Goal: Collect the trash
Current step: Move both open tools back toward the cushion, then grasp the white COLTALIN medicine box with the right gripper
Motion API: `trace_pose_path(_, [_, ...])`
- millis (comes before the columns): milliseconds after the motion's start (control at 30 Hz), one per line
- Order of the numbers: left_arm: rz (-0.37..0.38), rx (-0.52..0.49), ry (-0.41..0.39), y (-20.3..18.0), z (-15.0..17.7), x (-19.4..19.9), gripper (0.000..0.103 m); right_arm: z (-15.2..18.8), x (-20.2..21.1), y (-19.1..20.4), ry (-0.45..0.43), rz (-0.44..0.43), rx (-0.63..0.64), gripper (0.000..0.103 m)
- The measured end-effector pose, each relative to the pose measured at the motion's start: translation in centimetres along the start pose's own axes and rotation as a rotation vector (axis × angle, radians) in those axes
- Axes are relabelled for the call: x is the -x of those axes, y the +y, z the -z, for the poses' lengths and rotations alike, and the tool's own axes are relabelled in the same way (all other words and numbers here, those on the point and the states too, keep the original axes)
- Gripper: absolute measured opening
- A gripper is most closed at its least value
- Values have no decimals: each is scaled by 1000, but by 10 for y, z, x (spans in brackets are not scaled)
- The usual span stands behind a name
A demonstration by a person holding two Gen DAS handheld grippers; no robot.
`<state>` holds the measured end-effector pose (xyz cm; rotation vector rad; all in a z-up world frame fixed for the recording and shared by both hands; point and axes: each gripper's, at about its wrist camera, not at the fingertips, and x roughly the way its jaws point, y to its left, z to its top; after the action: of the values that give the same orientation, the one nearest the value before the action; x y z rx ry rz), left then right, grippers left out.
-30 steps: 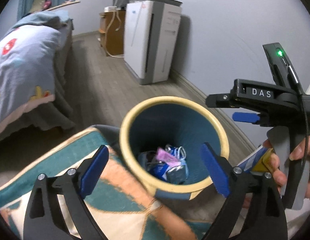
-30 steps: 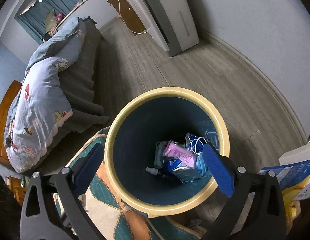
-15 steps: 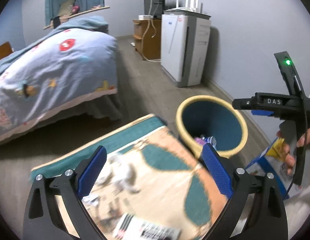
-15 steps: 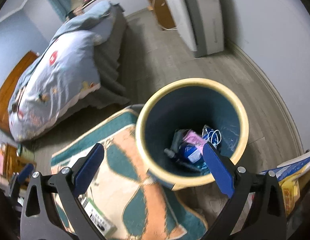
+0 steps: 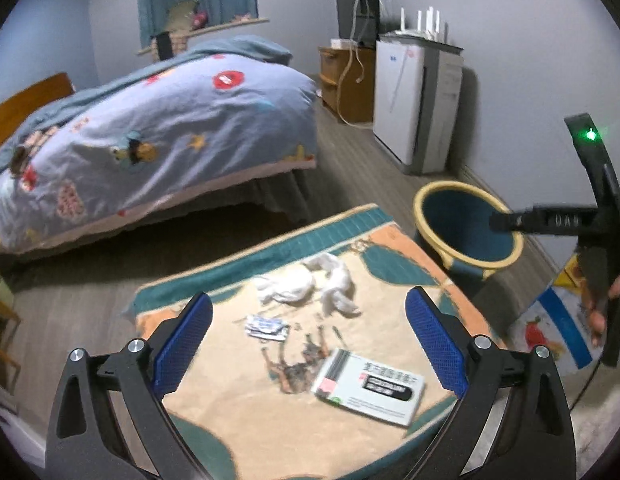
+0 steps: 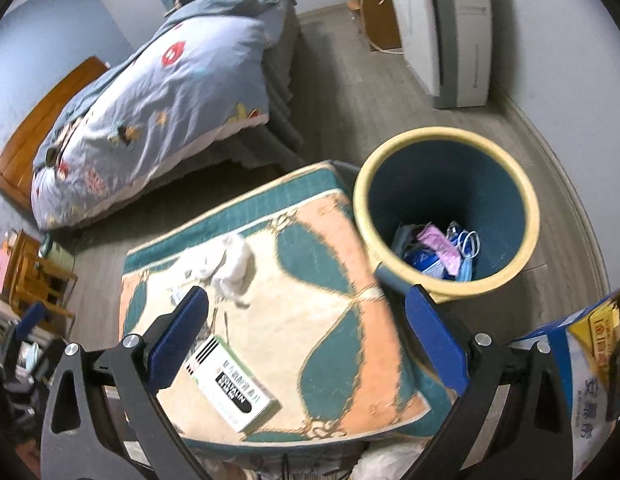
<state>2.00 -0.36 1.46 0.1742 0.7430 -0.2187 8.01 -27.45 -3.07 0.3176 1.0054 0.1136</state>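
A blue trash bin with a cream rim (image 5: 467, 229) (image 6: 445, 212) stands on the floor and holds masks and wrappers (image 6: 441, 250). On the patterned cloth surface (image 5: 238, 392) (image 6: 325, 300) lie crumpled white tissues (image 5: 310, 284) (image 6: 230, 264), a small foil packet (image 5: 267, 326), dark scraps (image 5: 298, 364) and a white box (image 5: 367, 388) (image 6: 232, 390). My left gripper (image 5: 308, 348) is open and empty above the trash. My right gripper (image 6: 306, 340) is open and empty over the cloth beside the bin.
A bed with a blue quilt (image 5: 150, 136) stands to the left. A white appliance (image 5: 415, 104) and a wooden cabinet (image 5: 343, 82) stand along the far wall. Blue and yellow packaging (image 6: 589, 384) lies at the right. Wooden shelving (image 6: 34, 276) is at the far left.
Both grippers have swung left and back from over the bin to above the patterned cloth. The tissues, packet and box have come into view. Both stay open.
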Motion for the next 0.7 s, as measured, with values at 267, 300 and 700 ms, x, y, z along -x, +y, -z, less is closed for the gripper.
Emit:
trace_pose_path(267, [-37, 82, 5, 29, 9, -5, 96, 23, -25, 44, 45, 18, 148, 97])
trace_pose_path(300, [-34, 94, 8, 32, 10, -6, 96, 26, -31, 51, 59, 9, 176, 97])
trace_pose_path(700, [-44, 174, 49, 60, 11, -11, 97, 87, -100, 114, 269, -65, 433, 97])
